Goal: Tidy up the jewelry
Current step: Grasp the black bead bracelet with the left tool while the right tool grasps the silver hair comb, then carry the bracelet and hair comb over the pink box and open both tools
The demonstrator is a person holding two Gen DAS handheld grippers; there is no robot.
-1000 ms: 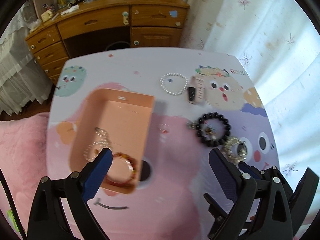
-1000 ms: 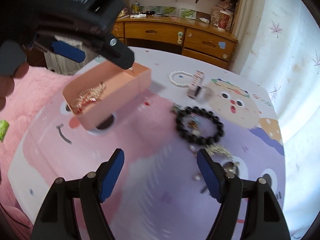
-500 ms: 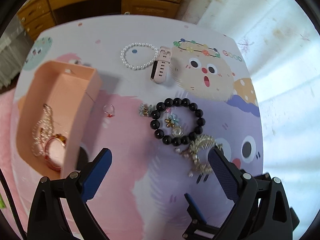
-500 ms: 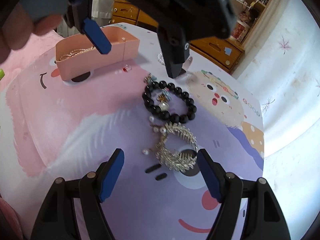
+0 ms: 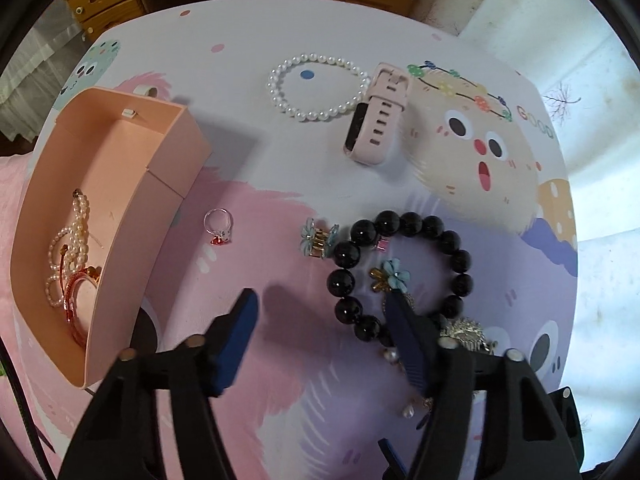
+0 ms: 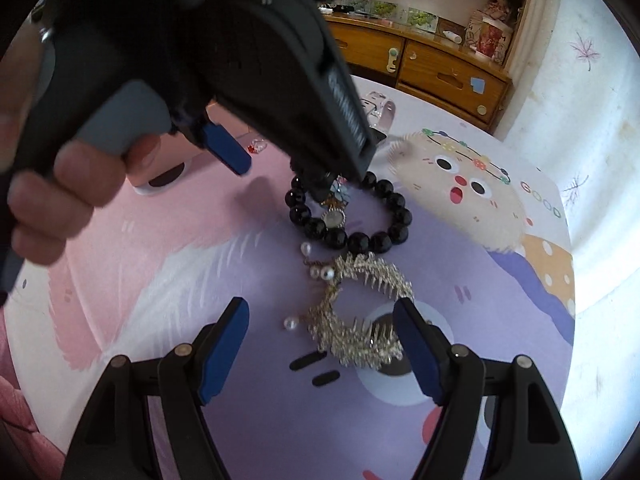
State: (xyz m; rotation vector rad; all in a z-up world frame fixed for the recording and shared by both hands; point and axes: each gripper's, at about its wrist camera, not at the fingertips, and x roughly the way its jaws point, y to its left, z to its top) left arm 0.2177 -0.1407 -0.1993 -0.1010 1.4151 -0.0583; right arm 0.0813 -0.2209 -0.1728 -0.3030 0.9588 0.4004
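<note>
Left wrist: left gripper [image 5: 320,312] jaws just narrowing, straddling black bead bracelet's [image 5: 400,272] near-left beads, not clamped | right gripper [image 6: 322,320] spread around silver leaf piece [image 6: 360,312], lower centre

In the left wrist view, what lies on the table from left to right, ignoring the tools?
Pink box → ring → flower clip → black bead bracelet. Farther back: pearl bracelet → pink watch.

Jewelry-strewn cartoon-print table [image 5: 248,432]
</note>
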